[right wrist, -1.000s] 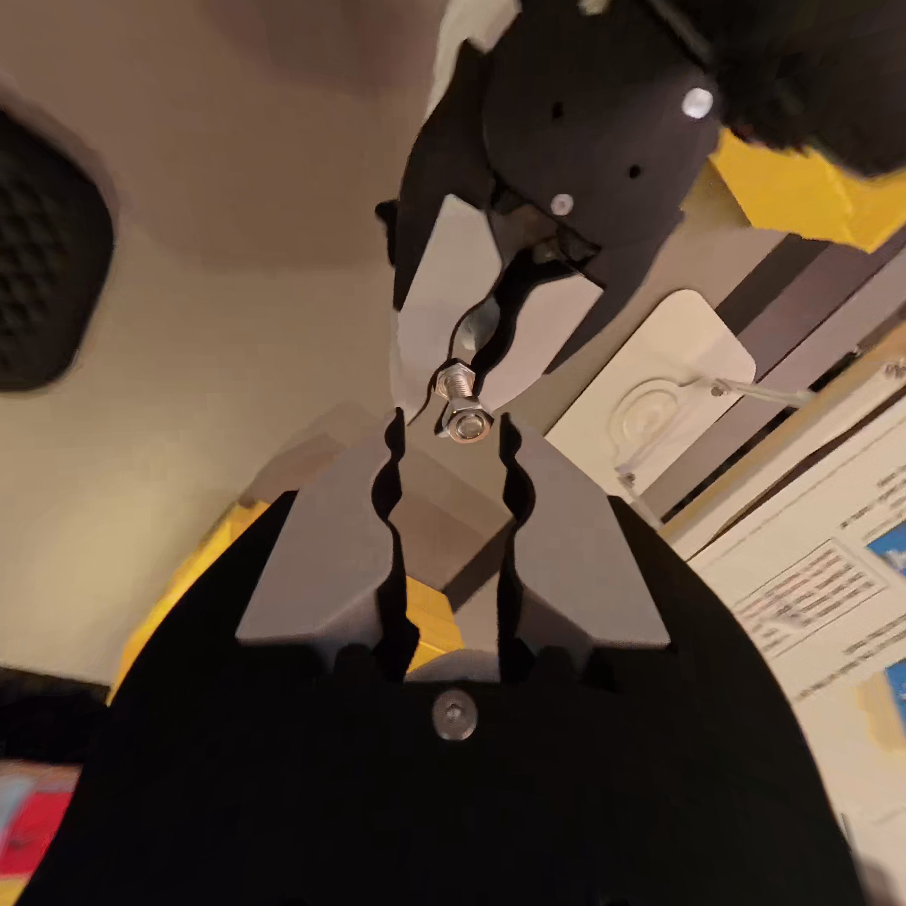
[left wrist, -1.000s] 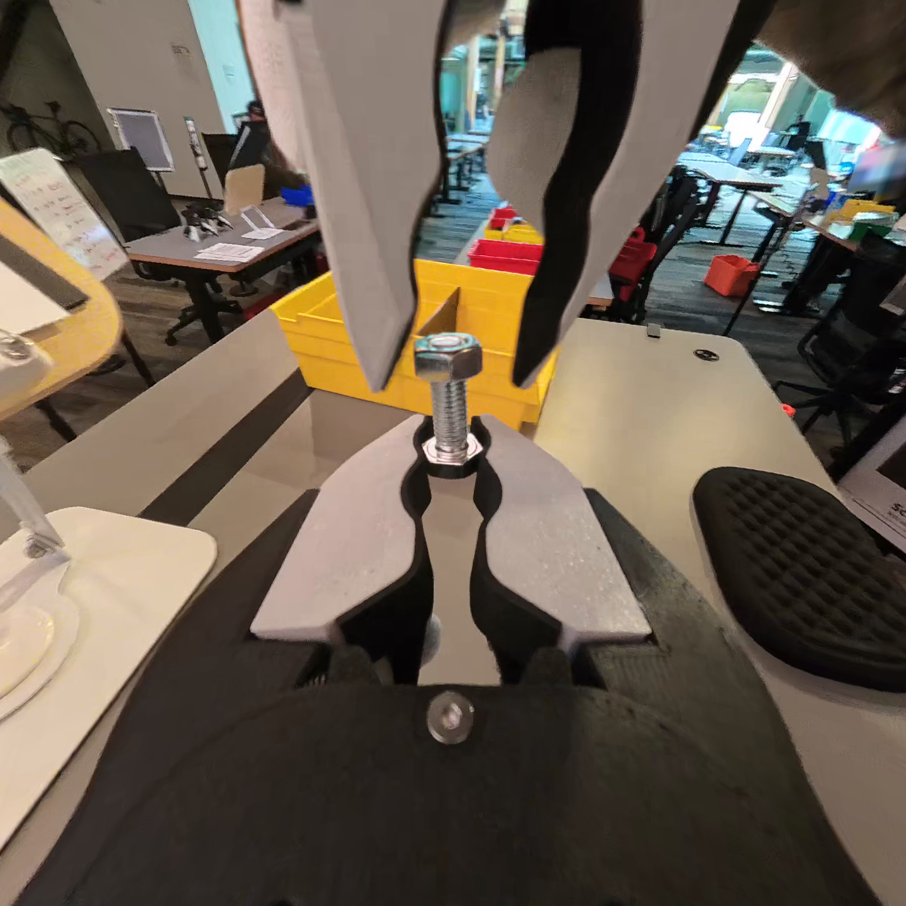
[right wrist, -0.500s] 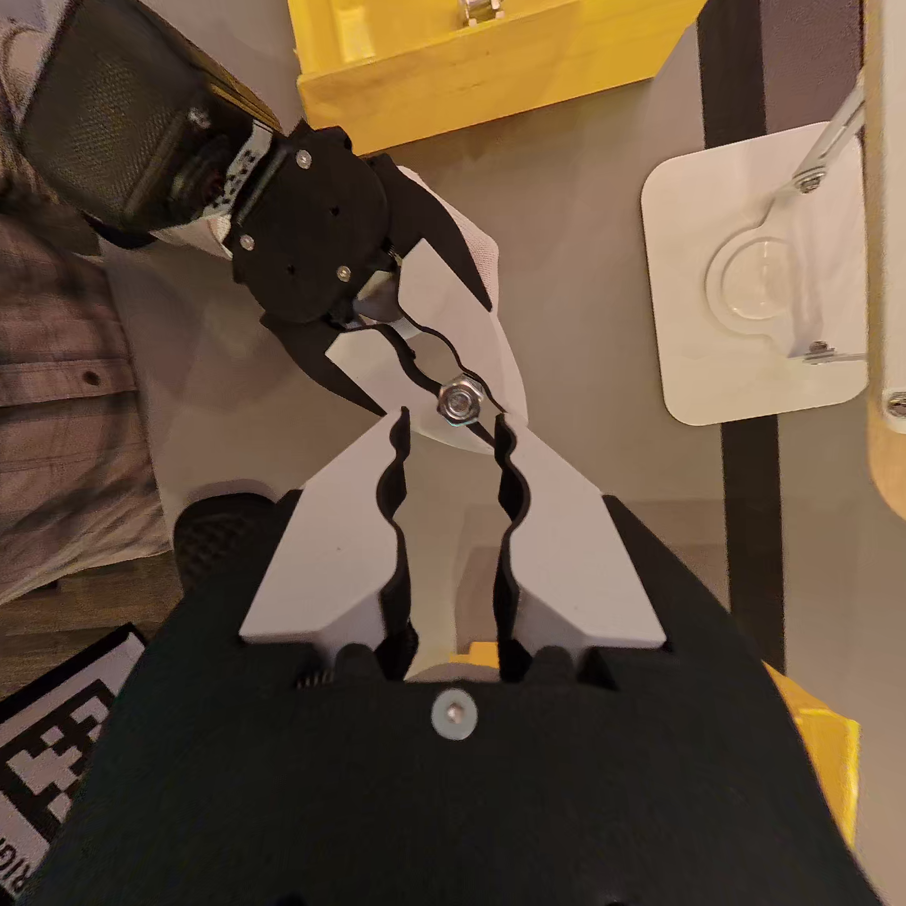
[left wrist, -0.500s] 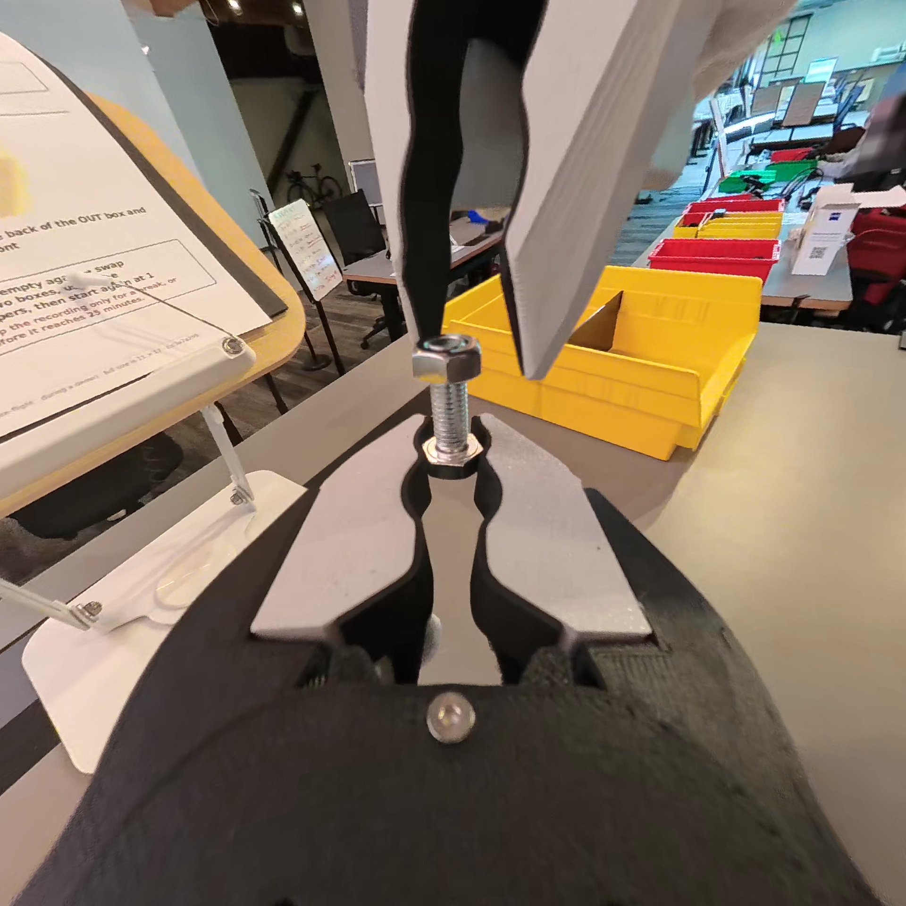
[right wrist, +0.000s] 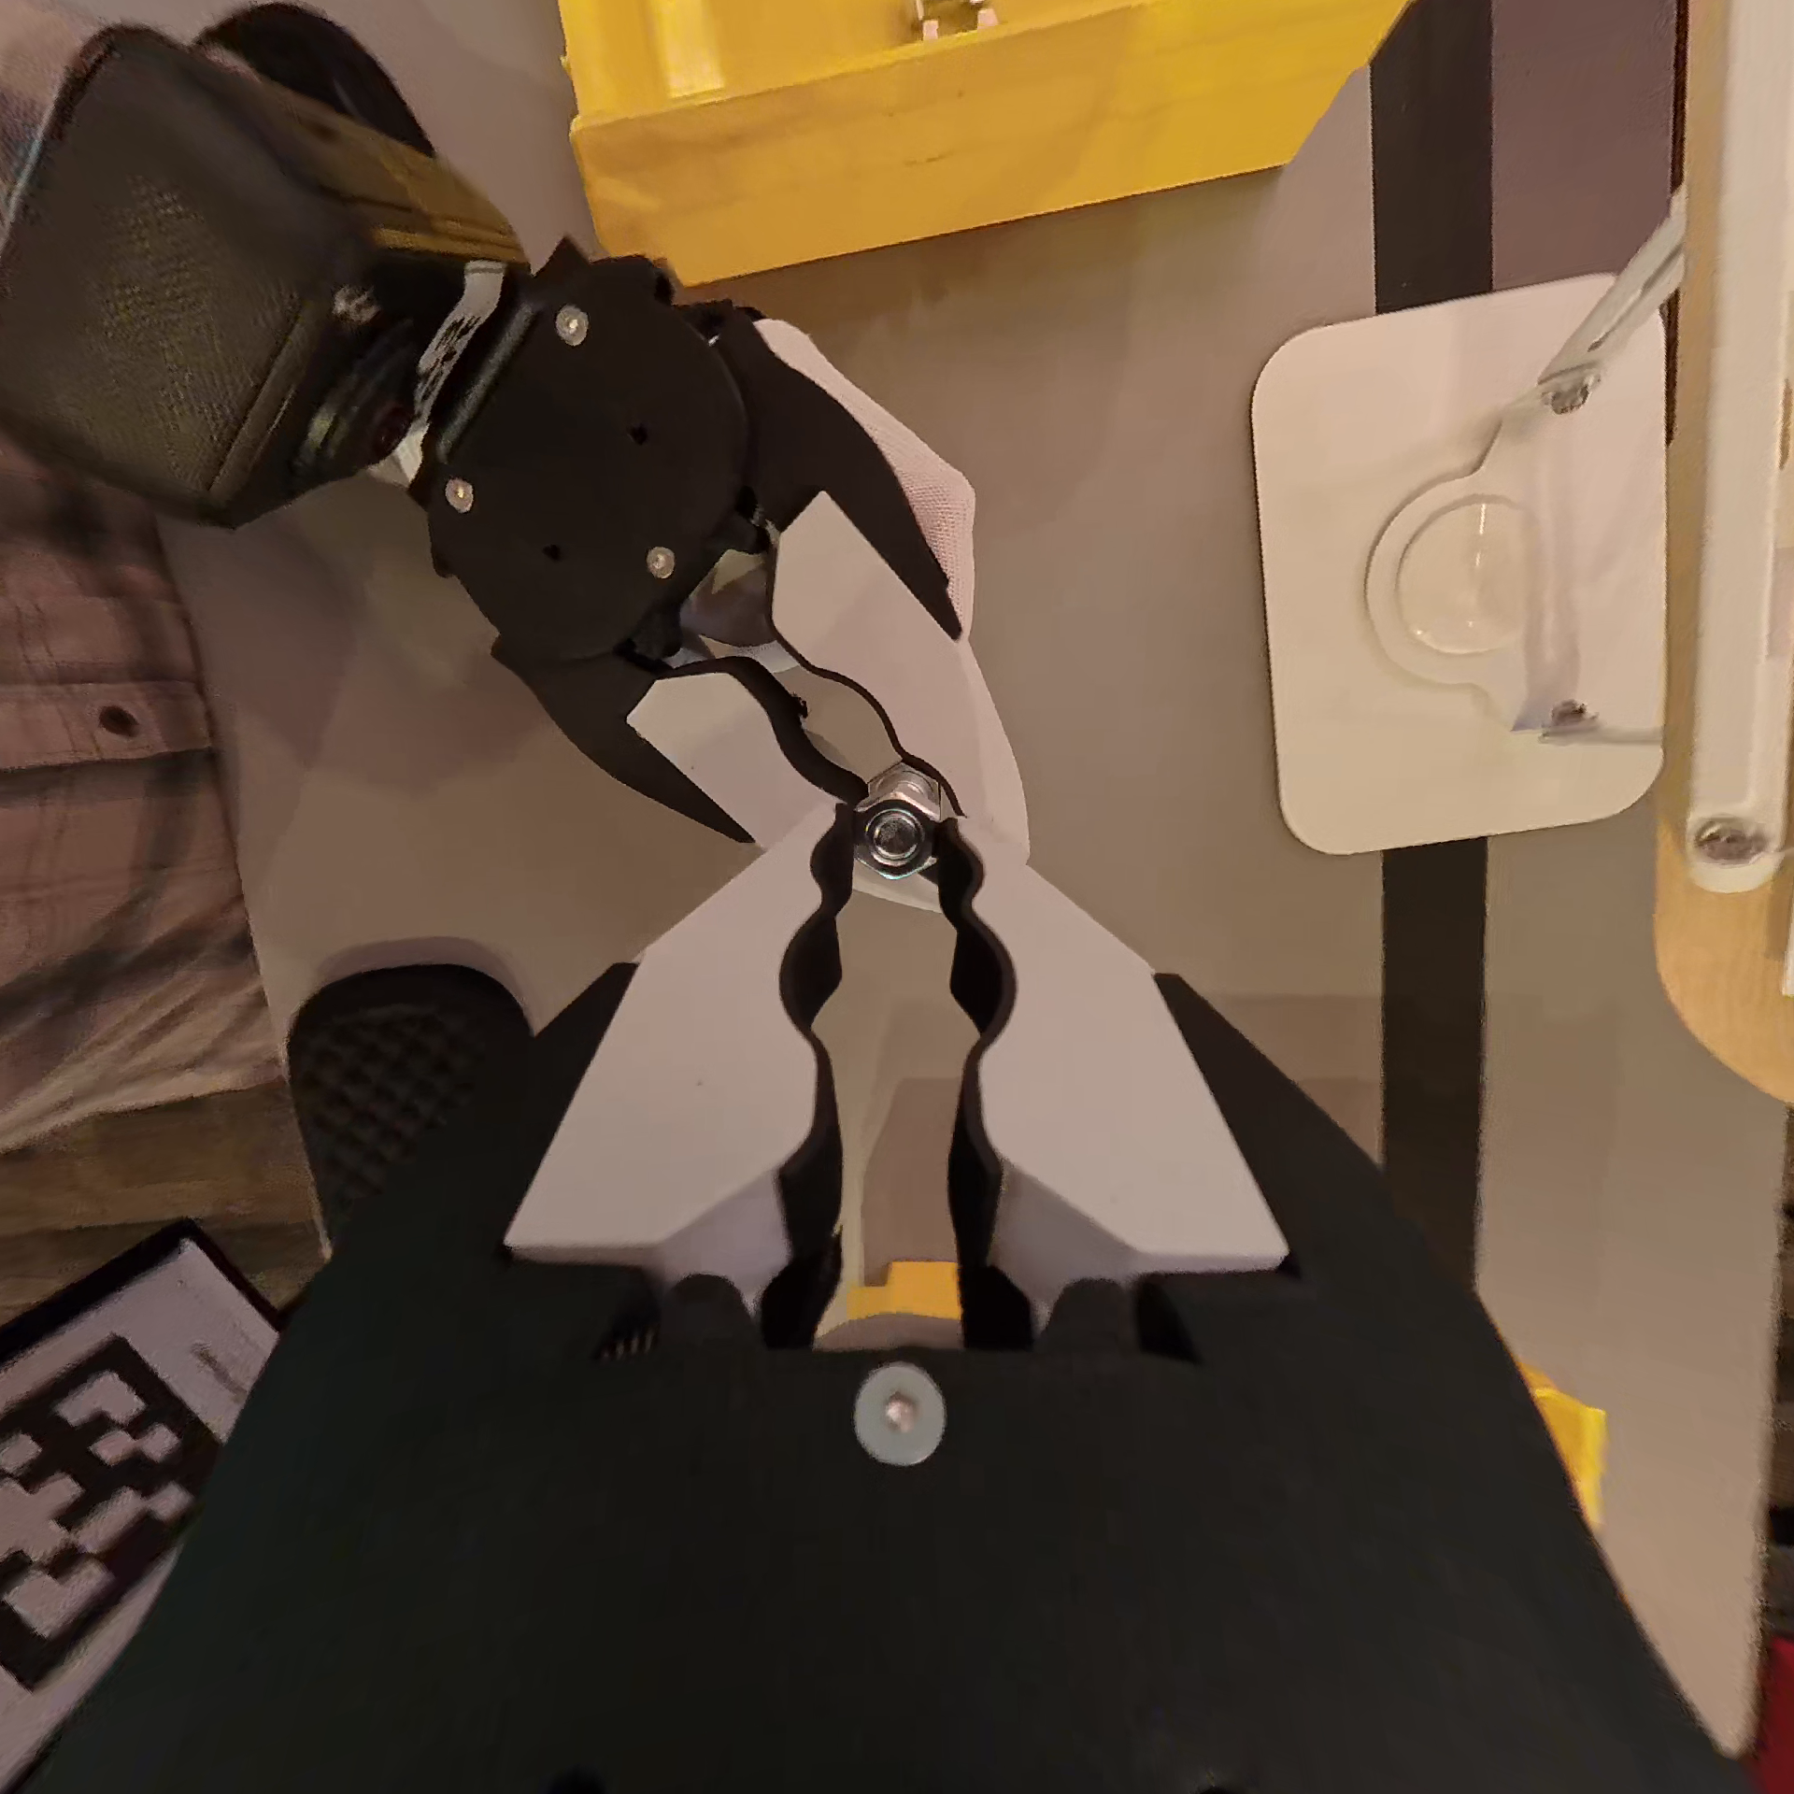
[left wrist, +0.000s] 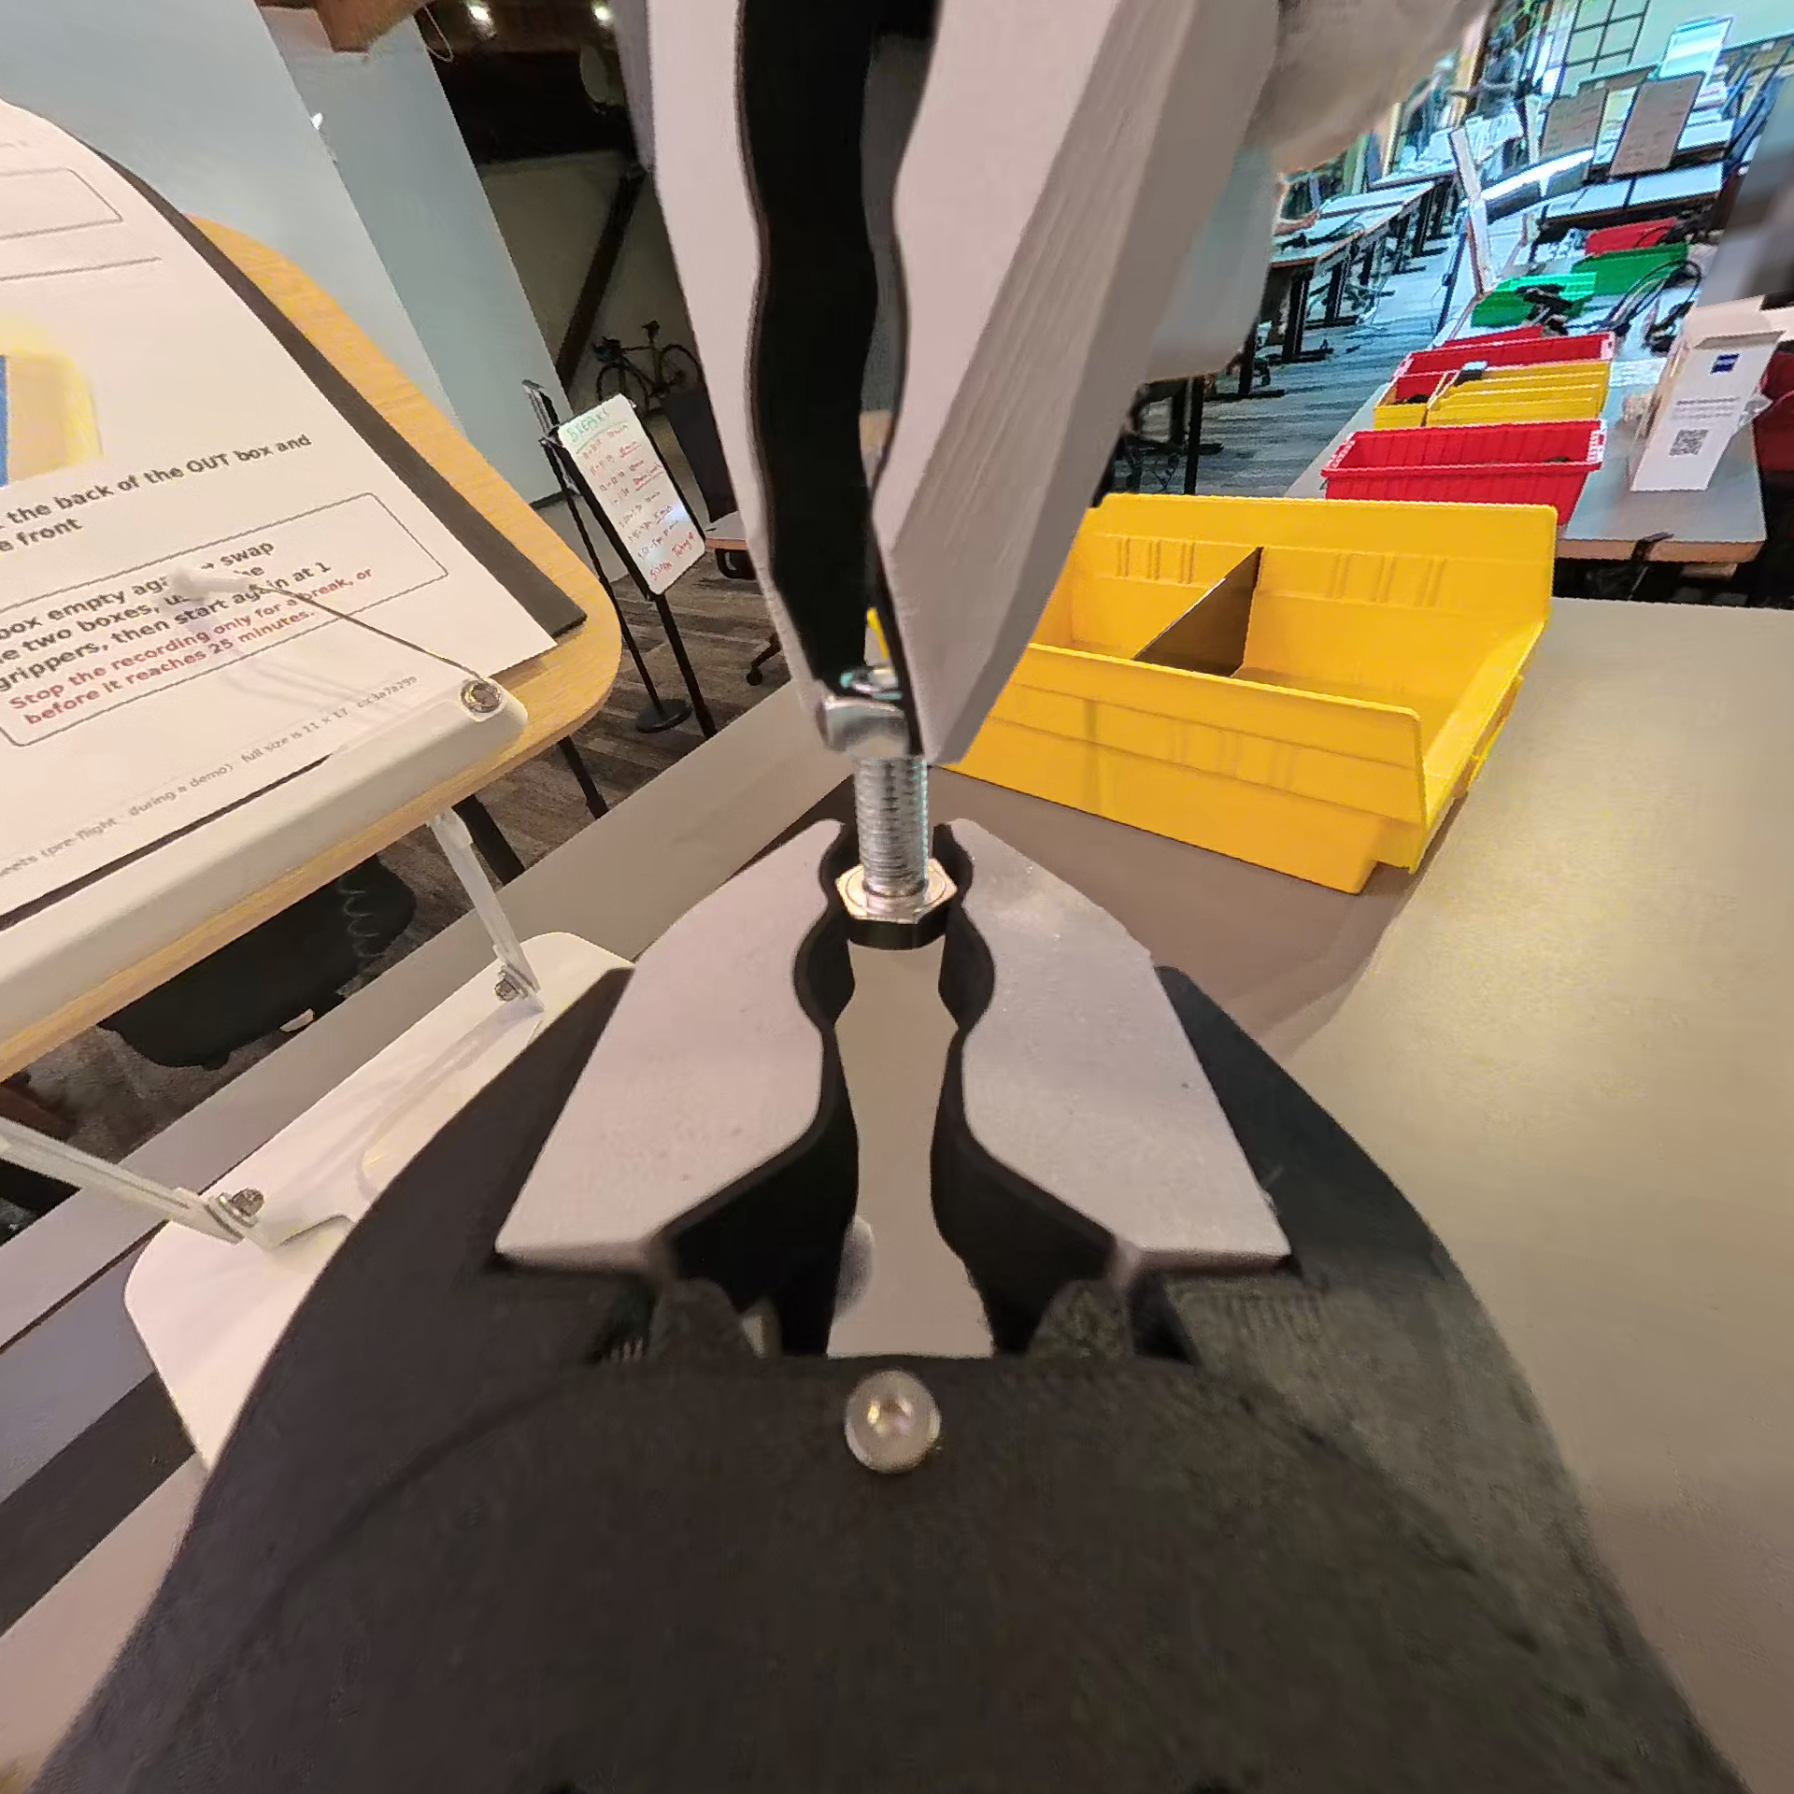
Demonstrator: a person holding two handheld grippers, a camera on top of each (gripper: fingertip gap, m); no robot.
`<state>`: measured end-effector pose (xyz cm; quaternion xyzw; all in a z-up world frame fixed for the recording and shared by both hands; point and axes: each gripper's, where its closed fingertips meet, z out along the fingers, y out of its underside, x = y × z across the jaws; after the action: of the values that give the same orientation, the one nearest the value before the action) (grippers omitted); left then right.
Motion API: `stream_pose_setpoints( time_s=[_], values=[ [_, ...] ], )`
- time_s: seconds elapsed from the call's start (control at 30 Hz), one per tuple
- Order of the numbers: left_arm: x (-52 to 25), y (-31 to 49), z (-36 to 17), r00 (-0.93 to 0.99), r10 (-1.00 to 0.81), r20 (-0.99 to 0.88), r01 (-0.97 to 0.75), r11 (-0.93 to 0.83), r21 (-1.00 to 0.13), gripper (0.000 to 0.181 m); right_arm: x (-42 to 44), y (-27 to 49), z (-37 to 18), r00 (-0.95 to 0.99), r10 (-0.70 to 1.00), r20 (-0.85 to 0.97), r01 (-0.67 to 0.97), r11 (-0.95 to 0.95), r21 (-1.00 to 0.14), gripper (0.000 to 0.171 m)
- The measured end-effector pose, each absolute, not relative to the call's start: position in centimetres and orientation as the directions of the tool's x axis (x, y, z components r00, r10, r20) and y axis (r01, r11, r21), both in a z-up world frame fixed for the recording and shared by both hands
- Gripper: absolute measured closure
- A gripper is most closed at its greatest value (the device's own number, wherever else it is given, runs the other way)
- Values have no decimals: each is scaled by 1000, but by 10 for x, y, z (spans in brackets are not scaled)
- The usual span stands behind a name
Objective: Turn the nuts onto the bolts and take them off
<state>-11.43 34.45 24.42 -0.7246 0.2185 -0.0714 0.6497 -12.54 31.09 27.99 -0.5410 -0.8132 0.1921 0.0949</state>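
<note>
Fingertips of the left gripper (left wrist: 893, 898) are clamped on the bolt (left wrist: 891, 825) head; the right gripper (right wrist: 898, 840), at 12 o'clock, is closed on the nut (left wrist: 859, 716). Cross-threading is risked if tilted.

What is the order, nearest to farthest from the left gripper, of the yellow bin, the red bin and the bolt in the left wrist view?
1. Bolt, head clamped in the left gripper.
2. Yellow bin, ahead right on the table.
3. Red bin, beyond, on another table.
</note>
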Motion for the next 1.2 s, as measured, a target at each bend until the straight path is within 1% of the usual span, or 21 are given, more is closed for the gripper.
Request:
stream_pose_setpoints(
  time_s=[0.07,0.13,0.2,0.23,0.3,0.47,0.5,0.57,0.6,0.63,0.67,0.7,0.73,0.77,0.83,0.87,0.9,0.93,0.97,1.03,1.2],
  values=[
    [-109,342,245,878,-449,-165,-212,-56,-976,167,-123,307,280,-501,866,14,792,464,-396,156],
    [-104,340,244,861,-488,-142,-197,-62,-978,167,-119,307,280,-607,789,95,727,599,-335,156],
    [-96,335,244,825,-548,-134,-193,-50,-980,167,-113,302,279,-760,622,189,576,779,-246,156],
    [-93,333,244,816,-565,-124,-186,-54,-981,167,-111,302,279,-807,548,217,514,835,-198,156],
    [-82,327,242,769,-631,-100,-178,-60,-982,167,-99,303,276,-891,398,219,395,917,-63,156],
    [-67,312,244,670,-741,-32,-125,-70,-990,167,-89,296,277,-971,85,223,124,978,170,155],
    [-63,307,244,638,-770,-22,-119,-70,-990,167,-87,293,278,-975,55,214,98,976,194,156],
    [-62,306,247,634,-773,-20,-105,-61,-993,167,-88,290,280,-974,33,226,88,967,239,156],
    [-62,307,249,639,-769,-14,-93,-59,-994,167,-89,290,281,-969,42,243,102,965,241,145],
    [-64,308,251,649,-761,-15,-85,-53,-995,167,-89,289,282,-964,81,252,139,966,219,142],
    [-68,311,252,673,-740,-25,-85,-44,-995,167,-89,289,283,-954,156,256,204,963,175,137],
    [-73,314,254,700,-713,-36,-88,-35,-996,167,-92,289,286,-928,255,272,293,950,111,133],
    [-77,318,255,724,-687,-51,-92,-23,-995,167,-100,291,291,-877,365,311,393,919,29,134],
    [-82,321,256,755,-652,-71,-103,-11,-995,167,-105,292,296,-814,490,312,494,866,-72,138],
    [-89,327,258,799,-597,-76,-96,-3,-995,167,-107,289,304,-677,706,208,654,707,-269,137],
    [-92,329,259,818,-569,-83,-98,5,-995,167,-111,294,307,-592,786,178,714,614,-335,141],
    [-94,332,258,835,-541,-97,-111,7,-994,167,-110,295,307,-530,840,114,760,531,-375,139],
    [-96,334,257,848,-517,-113,-124,13,-992,167,-108,294,306,-484,874,49,790,460,-405,135],
    [-97,335,257,859,-495,-129,-137,21,-990,167,-109,299,304,-431,902,34,812,404,-421,136],
    [-98,336,257,871,-469,-148,-153,28,-988,167,-107,304,297,-376,927,2,835,340,-433,136],
    [-101,339,255,894,-408,-187,-193,26,-981,167,-108,305,286,-274,958,-90,861,202,-467,141]
  ],
)
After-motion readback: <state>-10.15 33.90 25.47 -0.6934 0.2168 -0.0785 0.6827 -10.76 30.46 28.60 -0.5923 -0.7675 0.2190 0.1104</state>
